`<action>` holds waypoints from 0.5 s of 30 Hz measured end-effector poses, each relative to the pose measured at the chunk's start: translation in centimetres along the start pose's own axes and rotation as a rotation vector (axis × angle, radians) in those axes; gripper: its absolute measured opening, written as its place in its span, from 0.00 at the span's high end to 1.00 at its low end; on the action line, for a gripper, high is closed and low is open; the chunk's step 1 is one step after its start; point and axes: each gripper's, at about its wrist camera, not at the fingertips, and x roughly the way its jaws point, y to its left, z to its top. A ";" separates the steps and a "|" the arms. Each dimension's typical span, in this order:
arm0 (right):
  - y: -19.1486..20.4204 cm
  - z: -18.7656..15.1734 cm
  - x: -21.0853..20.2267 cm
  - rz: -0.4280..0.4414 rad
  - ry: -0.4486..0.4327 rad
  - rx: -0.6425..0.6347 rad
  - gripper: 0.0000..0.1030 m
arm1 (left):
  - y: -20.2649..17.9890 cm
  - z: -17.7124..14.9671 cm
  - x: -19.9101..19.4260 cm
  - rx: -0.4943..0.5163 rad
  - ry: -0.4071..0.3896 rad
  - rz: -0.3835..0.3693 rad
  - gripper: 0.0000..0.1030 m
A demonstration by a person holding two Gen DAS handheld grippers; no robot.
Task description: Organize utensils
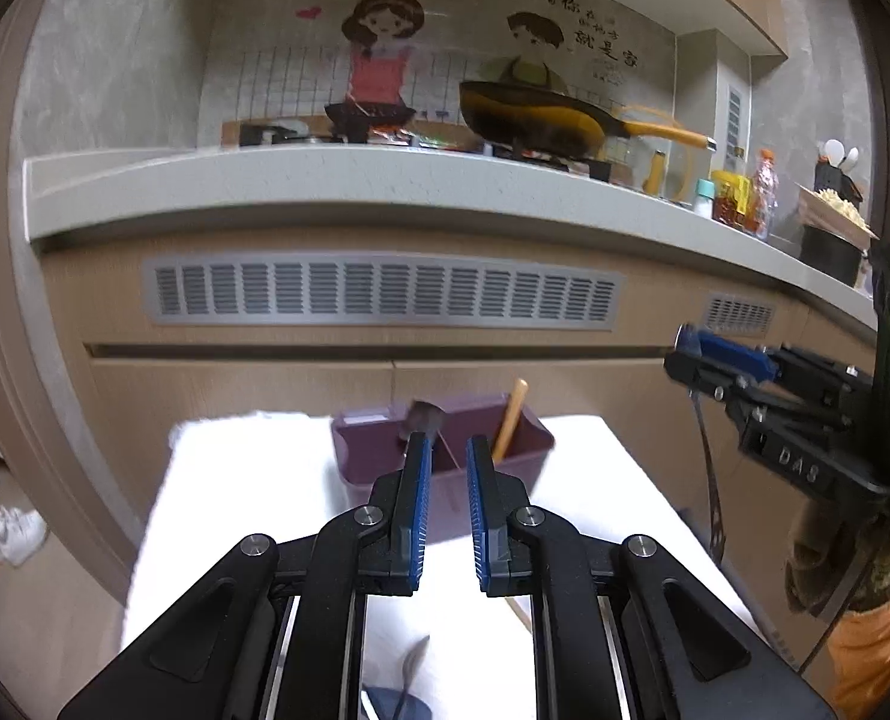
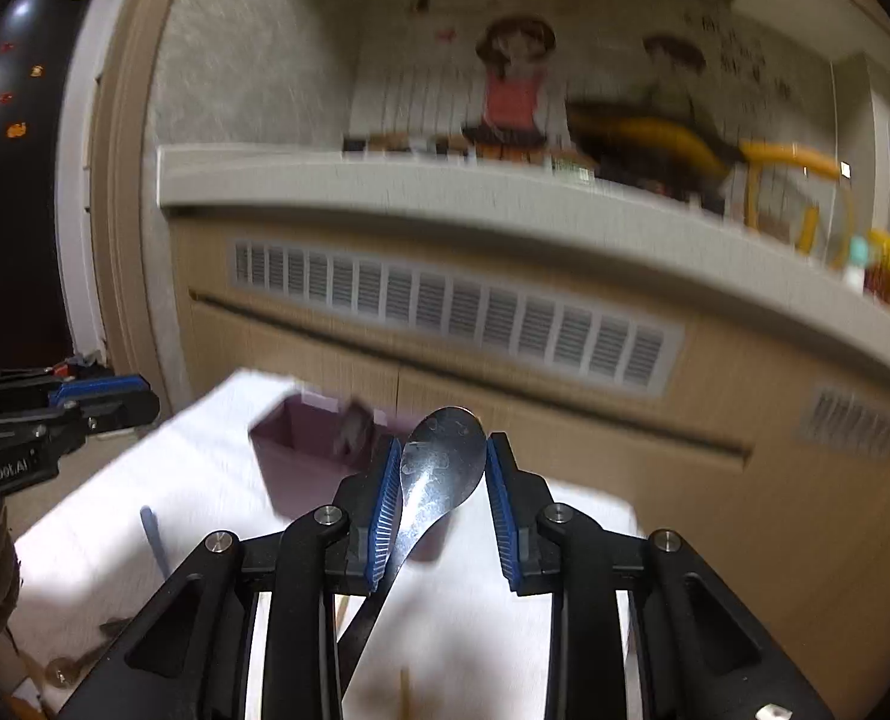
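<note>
A purple bin (image 1: pixel 378 456) stands at the far side of the white-covered table (image 1: pixel 234 510). In it are a wooden utensil (image 1: pixel 512 420) and a dark-headed tool (image 1: pixel 423 417). My left gripper (image 1: pixel 446 441) hovers in front of the bin, its blue pads a narrow gap apart with nothing between them. My right gripper (image 2: pixel 445 441) is shut on a metal spoon (image 2: pixel 445 462). The pads press the edges of its bowl, and the handle hangs down to the left. In the left wrist view the right gripper (image 1: pixel 685 354) is raised at the right of the table. The left gripper (image 2: pixel 144 402) appears at the left edge.
On the cloth lie a blue-handled utensil (image 2: pixel 153 534), a wooden stick (image 2: pixel 405 690) and a metal utensil (image 1: pixel 411 660). Behind the table is a cabinet with a vent grille (image 1: pixel 384 294) under a grey counter edge (image 1: pixel 384 192) carrying a yellow-handled pan (image 1: pixel 535 114) and bottles (image 1: pixel 739 198).
</note>
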 end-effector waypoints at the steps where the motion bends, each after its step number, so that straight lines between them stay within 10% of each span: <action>1: 0.0 0.6 0.2 -0.003 -0.009 -0.001 0.74 | 0.2 0.1 0.1 0.007 0.020 -0.013 0.88; 4: -0.4 0.8 0.8 0.021 0.000 0.005 0.74 | -0.1 -1.5 2.3 0.063 0.174 -0.092 0.86; 15: 0.6 -6.7 3.0 0.111 0.212 0.001 0.74 | 1.9 -11.2 10.9 0.165 0.643 0.013 0.77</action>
